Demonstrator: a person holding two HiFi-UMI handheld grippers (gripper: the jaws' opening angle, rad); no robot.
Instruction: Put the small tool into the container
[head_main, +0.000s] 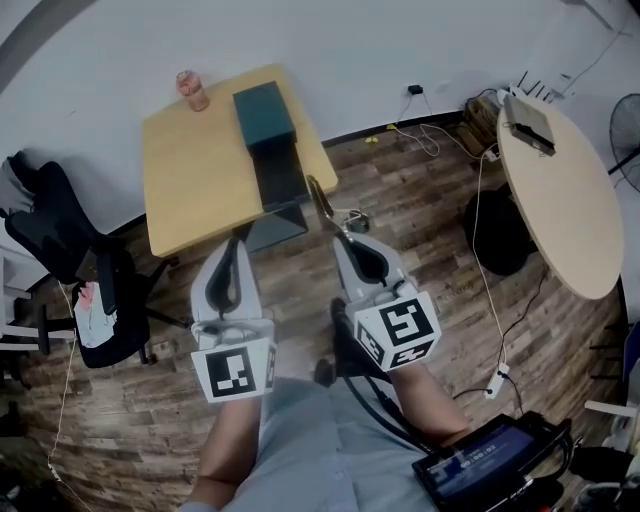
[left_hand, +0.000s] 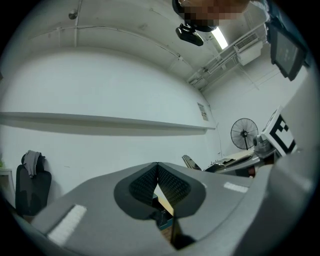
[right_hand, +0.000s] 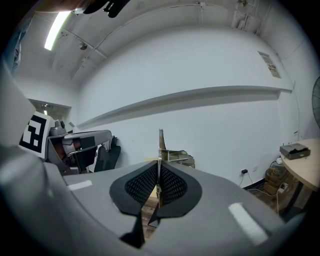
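The small tool (head_main: 330, 205) is a thin shiny metal piece with a side arm. My right gripper (head_main: 347, 238) is shut on it, and it sticks out forward past the jaws. In the right gripper view the tool (right_hand: 161, 147) stands upright between the closed pads of that gripper (right_hand: 159, 169). My left gripper (head_main: 232, 247) hangs beside it, shut and empty; its pads (left_hand: 170, 182) meet at the tip. Both grippers hover over the floor just short of the wooden table (head_main: 190, 180). On the table stands a teal box (head_main: 264, 115) with a dark oblong container (head_main: 278, 175) in front of it.
A pink can (head_main: 192, 90) stands at the table's far corner. A black office chair (head_main: 90, 290) is to the left. To the right are a round pale table (head_main: 560, 190), cables on the wooden floor (head_main: 490, 300) and a fan (left_hand: 244, 134).
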